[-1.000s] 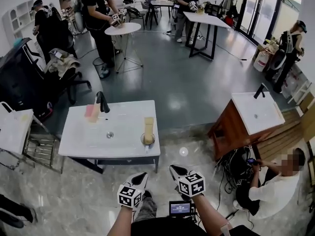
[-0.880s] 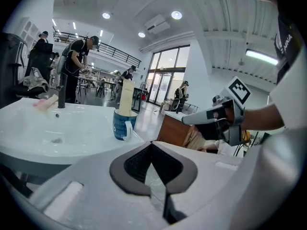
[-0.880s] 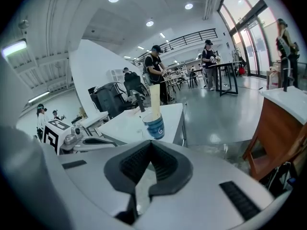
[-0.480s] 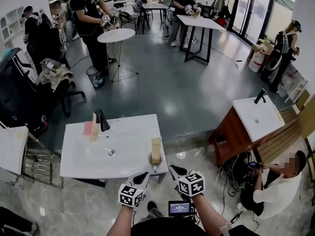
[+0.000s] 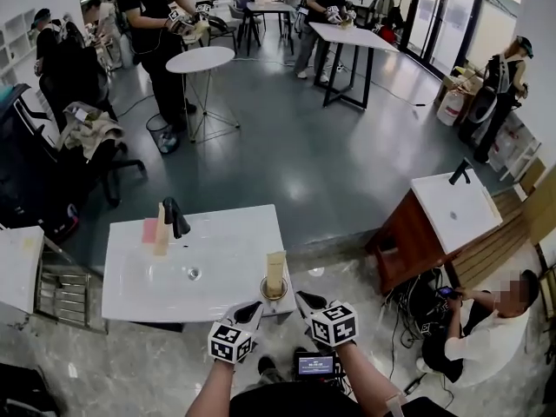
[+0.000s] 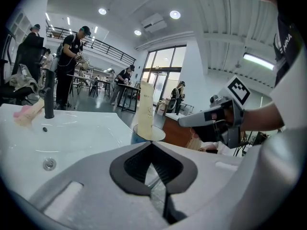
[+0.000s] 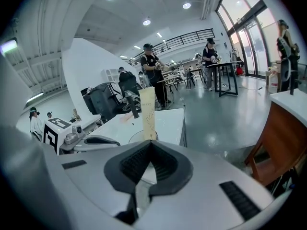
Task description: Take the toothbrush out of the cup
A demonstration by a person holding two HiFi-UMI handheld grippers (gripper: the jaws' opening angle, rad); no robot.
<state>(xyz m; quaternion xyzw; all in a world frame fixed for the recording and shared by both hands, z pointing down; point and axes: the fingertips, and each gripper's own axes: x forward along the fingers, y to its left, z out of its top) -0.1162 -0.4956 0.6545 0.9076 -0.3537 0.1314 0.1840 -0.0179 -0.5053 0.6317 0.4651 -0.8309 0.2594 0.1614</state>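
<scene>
Head view: we hold the left hand-held gripper (image 5: 250, 309) and right hand-held gripper (image 5: 304, 300), both closed and empty, at the near edge of the white table (image 5: 217, 250), where the tall cream boxed toothbrush (image 5: 275, 270) stands upright in its small round cup (image 5: 265, 292), just ahead between them, seemingly equally near either.

Cup (image 6: 158, 134) base behind jaws

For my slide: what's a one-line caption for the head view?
Left tool and right tool, both shut, near a boxed toothbrush standing in a cup on a washbasin.
</scene>
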